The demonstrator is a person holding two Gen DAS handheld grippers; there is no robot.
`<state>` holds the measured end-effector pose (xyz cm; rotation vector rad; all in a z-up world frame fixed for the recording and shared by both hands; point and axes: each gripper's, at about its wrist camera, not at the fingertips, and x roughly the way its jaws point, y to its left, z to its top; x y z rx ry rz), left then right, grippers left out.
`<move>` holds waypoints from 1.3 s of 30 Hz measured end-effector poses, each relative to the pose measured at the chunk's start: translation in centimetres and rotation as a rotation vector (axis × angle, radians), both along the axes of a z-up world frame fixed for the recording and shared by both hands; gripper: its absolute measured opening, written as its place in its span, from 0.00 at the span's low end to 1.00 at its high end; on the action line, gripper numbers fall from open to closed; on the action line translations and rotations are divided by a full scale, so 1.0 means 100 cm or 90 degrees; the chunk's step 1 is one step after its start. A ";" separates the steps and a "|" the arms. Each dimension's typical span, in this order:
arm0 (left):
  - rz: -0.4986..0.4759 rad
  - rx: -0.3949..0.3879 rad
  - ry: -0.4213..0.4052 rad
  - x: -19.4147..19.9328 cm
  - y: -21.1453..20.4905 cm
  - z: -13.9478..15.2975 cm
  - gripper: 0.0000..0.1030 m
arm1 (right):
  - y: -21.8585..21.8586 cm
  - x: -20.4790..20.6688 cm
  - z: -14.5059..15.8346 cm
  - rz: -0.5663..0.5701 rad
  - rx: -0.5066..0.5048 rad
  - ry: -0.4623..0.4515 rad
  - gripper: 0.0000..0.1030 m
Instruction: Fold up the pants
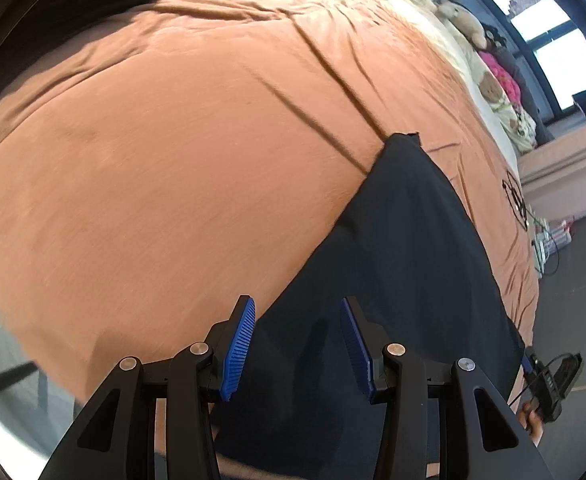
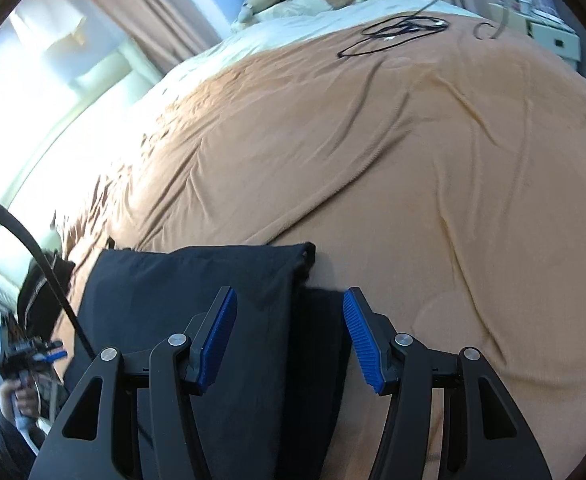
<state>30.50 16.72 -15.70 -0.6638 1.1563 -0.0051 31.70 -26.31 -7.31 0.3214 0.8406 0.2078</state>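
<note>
Dark navy pants (image 2: 197,320) are seen lying on a bed covered by a tan blanket (image 2: 413,160), near its close edge, already doubled into a long flat strip with one squared end toward the bed's middle. The left gripper (image 1: 297,344) is held above the strip with its jaws apart and nothing between the blue pads (image 1: 239,350); no cloth is pinched. The right gripper (image 2: 289,336) is held over the strip's far end, jaws likewise apart and empty, with a layered edge showing between them.

The fabric is judged light, soft and limp, with no stiffness; sagging and layer slip are expected once lifted. All stacked layers should be pinched together at a corner or edge of one short end, one gripper per corner, so the fold carries over evenly. The fleece-like blanket may drag on the cloth.

A black cable (image 2: 397,32) is coiled far up the bed, well apart from the pants. Plush toys (image 1: 469,20) are lined at the bed's head.
</note>
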 end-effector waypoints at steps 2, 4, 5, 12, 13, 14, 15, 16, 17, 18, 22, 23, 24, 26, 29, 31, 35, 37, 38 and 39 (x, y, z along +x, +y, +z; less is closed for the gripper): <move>-0.020 0.013 0.000 0.011 -0.007 0.000 0.46 | 0.003 0.012 -0.001 0.010 -0.016 0.010 0.48; -0.041 0.022 0.001 0.022 -0.014 -0.002 0.46 | 0.006 0.020 -0.002 0.024 -0.023 0.019 0.33; -0.046 0.025 0.002 0.026 -0.015 -0.003 0.46 | 0.007 0.026 -0.002 0.030 -0.027 0.023 0.25; -0.099 0.055 -0.005 0.072 -0.030 -0.001 0.46 | 0.017 0.047 0.005 0.061 -0.051 0.020 0.03; -0.105 0.059 -0.005 0.079 -0.032 0.001 0.46 | 0.017 0.048 0.006 0.062 -0.052 0.018 0.03; -0.110 0.063 -0.005 0.084 -0.034 0.001 0.46 | 0.018 0.049 0.007 0.064 -0.054 0.015 0.03; -0.121 0.071 -0.008 0.093 -0.038 0.004 0.46 | 0.019 0.051 0.009 0.066 -0.056 0.012 0.03; -0.131 0.078 -0.011 0.101 -0.041 0.005 0.46 | 0.019 0.051 0.010 0.067 -0.057 0.010 0.03; -0.140 0.084 -0.014 0.107 -0.045 0.006 0.46 | 0.020 0.052 0.012 0.069 -0.059 0.009 0.03; -0.147 0.088 -0.014 0.113 -0.047 0.006 0.48 | 0.021 0.053 0.013 0.070 -0.060 0.009 0.03; -0.182 0.113 -0.003 0.140 -0.062 -0.002 0.54 | 0.026 0.059 0.015 0.078 -0.068 0.010 0.03; -0.188 0.121 -0.001 0.142 -0.065 -0.002 0.54 | 0.027 0.062 0.015 0.081 -0.069 0.012 0.03; -0.199 0.140 -0.004 0.146 -0.071 -0.004 0.54 | 0.028 0.065 0.014 0.083 -0.069 0.016 0.03; -0.207 0.164 -0.017 0.149 -0.078 -0.006 0.45 | 0.029 0.072 0.013 0.083 -0.061 0.025 0.03; -0.204 0.199 -0.015 0.150 -0.081 -0.009 0.23 | 0.028 0.081 0.011 0.084 -0.043 0.036 0.03; -0.194 0.206 -0.021 0.148 -0.077 -0.009 0.14 | 0.028 0.087 0.011 0.083 -0.031 0.043 0.03; -0.184 0.187 -0.022 0.146 -0.072 -0.011 0.14 | 0.026 0.097 0.010 0.071 -0.012 0.054 0.03; -0.187 0.186 -0.014 0.146 -0.073 -0.012 0.17 | 0.025 0.103 0.008 0.061 -0.020 0.061 0.03; -0.185 0.182 -0.013 0.147 -0.075 -0.010 0.19 | 0.027 0.106 0.007 0.054 -0.026 0.067 0.03; -0.182 0.176 -0.010 0.147 -0.075 -0.008 0.21 | 0.026 0.109 0.004 0.048 -0.029 0.077 0.03</move>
